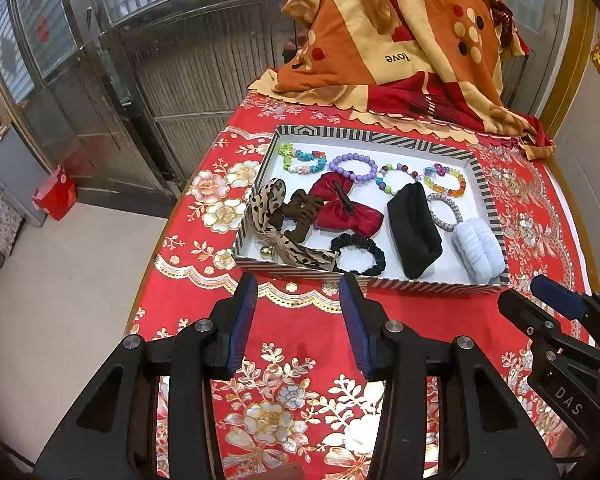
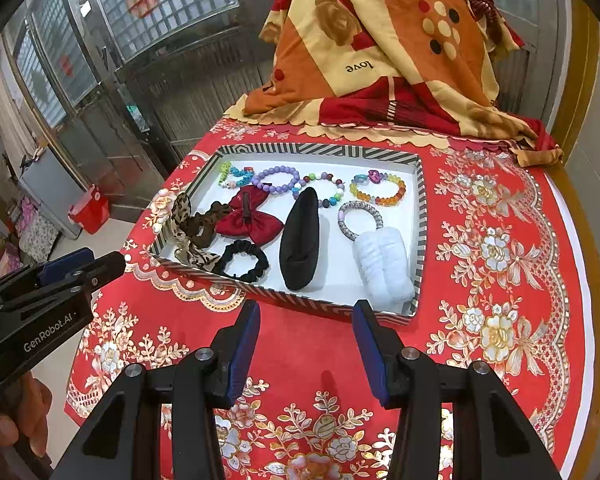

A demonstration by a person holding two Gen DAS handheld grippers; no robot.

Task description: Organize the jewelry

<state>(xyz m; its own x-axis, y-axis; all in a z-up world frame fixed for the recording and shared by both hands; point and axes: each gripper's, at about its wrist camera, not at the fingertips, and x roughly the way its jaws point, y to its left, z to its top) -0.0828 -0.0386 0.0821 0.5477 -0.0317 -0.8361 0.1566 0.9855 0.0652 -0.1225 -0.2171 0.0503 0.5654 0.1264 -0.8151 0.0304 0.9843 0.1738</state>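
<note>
A striped tray [image 1: 364,280] [image 2: 419,216] sits on the red floral tablecloth. It holds several bead bracelets along its far side, among them a purple one [image 1: 350,166] [image 2: 278,180]. Nearer lie a red bow [image 1: 346,208] [image 2: 250,216], a leopard bow [image 1: 272,224], a black scrunchie [image 1: 358,254] [image 2: 242,266], a black pouch [image 1: 414,228] [image 2: 302,236], a silver bracelet [image 1: 444,208] [image 2: 358,216] and a white fluffy scrunchie [image 1: 478,250] [image 2: 384,264]. My left gripper [image 1: 298,292] and right gripper [image 2: 306,320] are open and empty, just in front of the tray.
A folded orange and red blanket [image 1: 400,36] [image 2: 384,44] lies at the table's far end behind the tray. The table edge drops to the floor on the left, where a red bag [image 1: 56,194] stands by metal doors.
</note>
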